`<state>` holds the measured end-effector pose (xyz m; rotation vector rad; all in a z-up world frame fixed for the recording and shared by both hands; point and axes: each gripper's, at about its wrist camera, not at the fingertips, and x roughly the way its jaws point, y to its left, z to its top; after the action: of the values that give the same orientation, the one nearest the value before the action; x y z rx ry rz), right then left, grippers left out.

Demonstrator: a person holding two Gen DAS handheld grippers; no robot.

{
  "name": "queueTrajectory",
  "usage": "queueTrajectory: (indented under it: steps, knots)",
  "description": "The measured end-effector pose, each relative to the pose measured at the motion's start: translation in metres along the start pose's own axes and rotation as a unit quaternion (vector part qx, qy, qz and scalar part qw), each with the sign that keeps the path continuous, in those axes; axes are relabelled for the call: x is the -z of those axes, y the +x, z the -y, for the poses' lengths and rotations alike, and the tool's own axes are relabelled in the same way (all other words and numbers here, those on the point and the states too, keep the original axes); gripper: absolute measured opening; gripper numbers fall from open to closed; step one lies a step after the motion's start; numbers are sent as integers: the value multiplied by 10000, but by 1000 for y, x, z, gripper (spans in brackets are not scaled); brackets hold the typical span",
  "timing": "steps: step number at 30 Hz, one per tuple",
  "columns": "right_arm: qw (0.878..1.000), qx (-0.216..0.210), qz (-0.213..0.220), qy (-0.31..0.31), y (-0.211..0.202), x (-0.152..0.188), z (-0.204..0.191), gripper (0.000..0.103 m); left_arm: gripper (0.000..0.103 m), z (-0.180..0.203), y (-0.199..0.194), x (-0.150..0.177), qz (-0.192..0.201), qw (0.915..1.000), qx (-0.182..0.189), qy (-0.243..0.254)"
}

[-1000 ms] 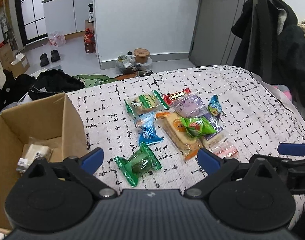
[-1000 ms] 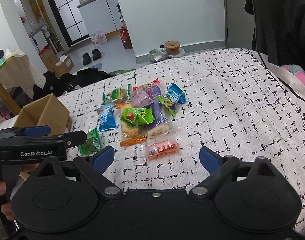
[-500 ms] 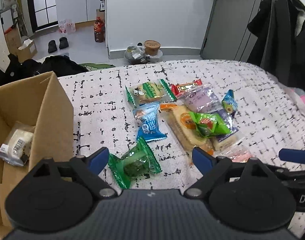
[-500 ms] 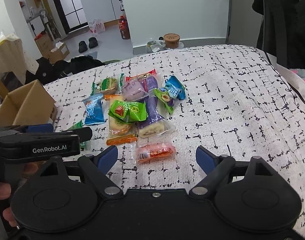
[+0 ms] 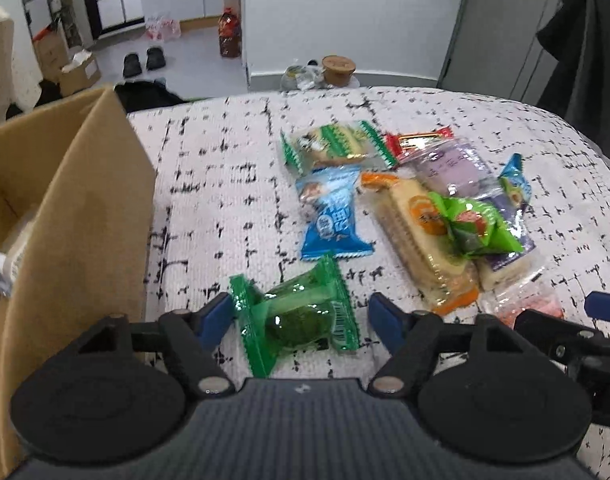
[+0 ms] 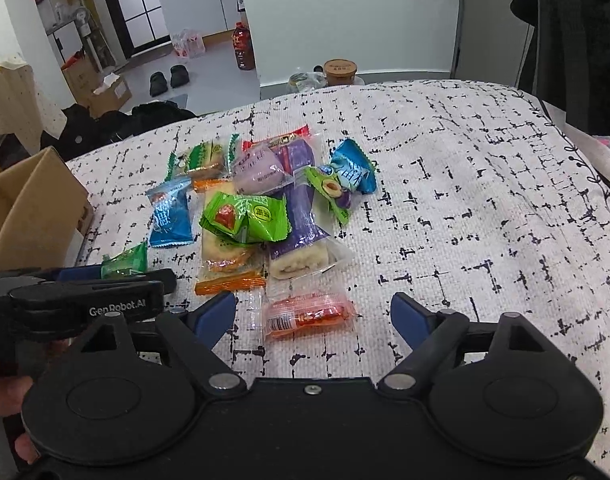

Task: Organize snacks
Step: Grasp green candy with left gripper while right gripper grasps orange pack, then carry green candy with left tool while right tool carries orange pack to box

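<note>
A pile of wrapped snacks (image 5: 425, 208) lies on a white cloth with black marks (image 5: 225, 200). A green-wrapped snack (image 5: 301, 320) lies apart from the pile, between the fingers of my left gripper (image 5: 299, 318). Its jaws are closing, and the pads stand just off the wrapper's ends. My right gripper (image 6: 313, 314) is open, low over a clear packet with orange-red sweets (image 6: 305, 314) that lies between its fingers. An open cardboard box (image 5: 85, 220) stands to the left with a white packet (image 5: 5, 260) inside.
The box wall is close to my left gripper's left finger. A blue packet (image 5: 333, 220) and a long orange-edged biscuit pack (image 5: 421, 240) lie just beyond the green one. Dark coats (image 6: 577, 40) hang at the right. A hand (image 6: 5, 392) holds the left tool.
Both grippers have sunk toward the cloth. The left jaws have narrowed around the green snack. The right gripper has come down over the orange-red packet.
</note>
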<state>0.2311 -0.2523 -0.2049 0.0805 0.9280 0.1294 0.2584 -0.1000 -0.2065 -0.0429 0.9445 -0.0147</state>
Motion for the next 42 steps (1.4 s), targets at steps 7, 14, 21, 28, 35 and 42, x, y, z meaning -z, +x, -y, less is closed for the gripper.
queueTrajectory:
  steps: [7, 14, 21, 28, 35, 42]
  knots:
    - [10000, -28, 8, -93, 14, 1, -4, 81, 42, -6, -3, 1, 114, 9999, -40, -61]
    - [9999, 65, -47, -132, 19, 3, -8, 53, 39, -11, -10, 1, 111, 9998, 96, -102]
    - [10000, 49, -63, -21, 9, 3, -5, 46, 38, -11, -26, -3, 271, 9993, 271, -34]
    - [9999, -25, 95, 141, -12, 3, -7, 46, 38, -12, -47, -8, 487, 9977, 455, 124]
    - [9992, -159, 340, 125, -32, -7, -22, 46, 38, -22, -69, -15, 697, 9959, 558, 139]
    - [9976, -352, 588, 58, -49, -17, -44, 46, 38, -37, -89, -19, 863, 9947, 550, 61]
